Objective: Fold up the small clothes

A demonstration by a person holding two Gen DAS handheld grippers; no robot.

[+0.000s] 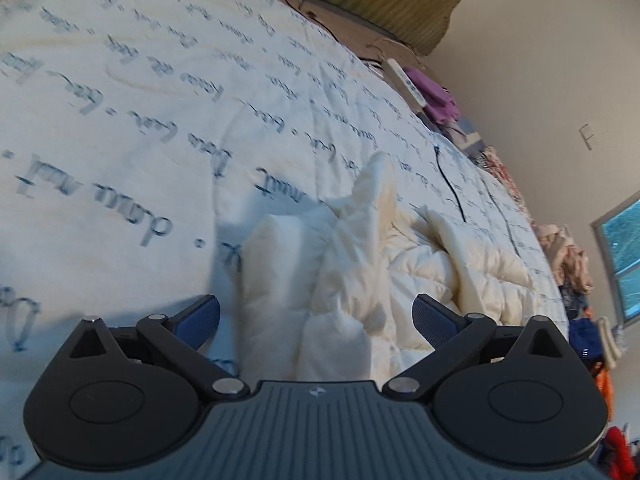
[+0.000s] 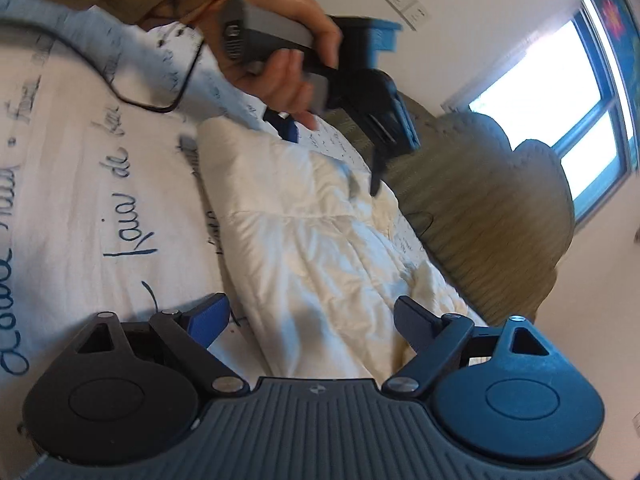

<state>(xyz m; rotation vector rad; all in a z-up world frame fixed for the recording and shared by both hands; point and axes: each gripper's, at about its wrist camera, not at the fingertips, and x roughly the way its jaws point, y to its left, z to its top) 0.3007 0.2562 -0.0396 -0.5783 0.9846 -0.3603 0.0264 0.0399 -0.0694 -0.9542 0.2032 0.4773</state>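
Observation:
A cream white small garment (image 1: 360, 264) lies crumpled on the bed's white quilt with blue script (image 1: 140, 100). My left gripper (image 1: 316, 320) is open, its blue pads either side of the garment's near end, nothing held. In the right wrist view the same garment (image 2: 304, 240) lies spread in front of my right gripper (image 2: 312, 320), which is open and empty just above its near edge. The left gripper (image 2: 352, 132), held in a hand, hovers open over the garment's far end.
A black cable (image 1: 450, 184) runs across the quilt beyond the garment. An olive green pillow (image 2: 480, 208) lies at the bed's head. Piles of coloured clothes (image 1: 568, 256) line the bed's far edge. A window (image 2: 580, 92) is in the wall.

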